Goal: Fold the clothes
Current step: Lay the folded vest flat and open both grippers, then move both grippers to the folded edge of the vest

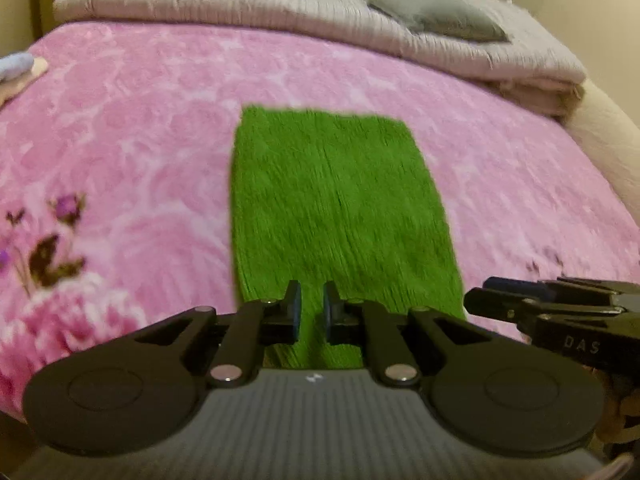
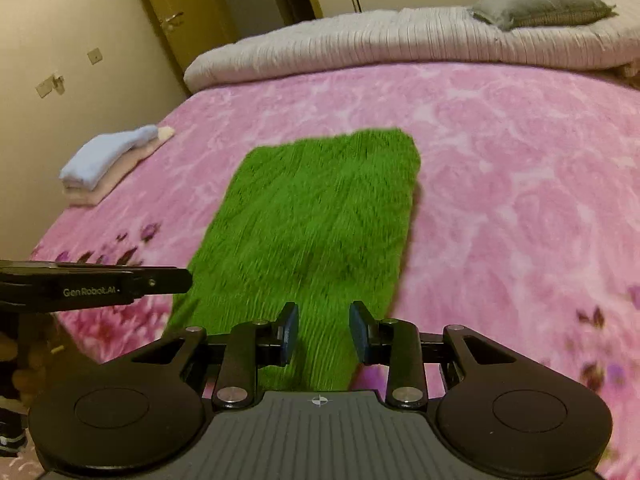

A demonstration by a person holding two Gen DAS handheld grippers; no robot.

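A green knitted garment (image 1: pixel 340 208) lies flat in a long rectangle on the pink bedspread (image 1: pixel 132 132); it also shows in the right wrist view (image 2: pixel 316 224). My left gripper (image 1: pixel 312 312) hovers over its near edge, jaws a small gap apart with nothing between them. My right gripper (image 2: pixel 324 332) is over the near right part of the garment, jaws open and empty. The right gripper also shows at the right edge of the left wrist view (image 1: pixel 560 312), and the left gripper shows at the left of the right wrist view (image 2: pixel 92 284).
A stack of folded clothes, light blue on top (image 2: pixel 108 164), sits near the bed's left edge. A folded grey quilt (image 2: pixel 400 44) and a grey pillow (image 2: pixel 544 4) lie at the head of the bed. A wall and door stand to the left.
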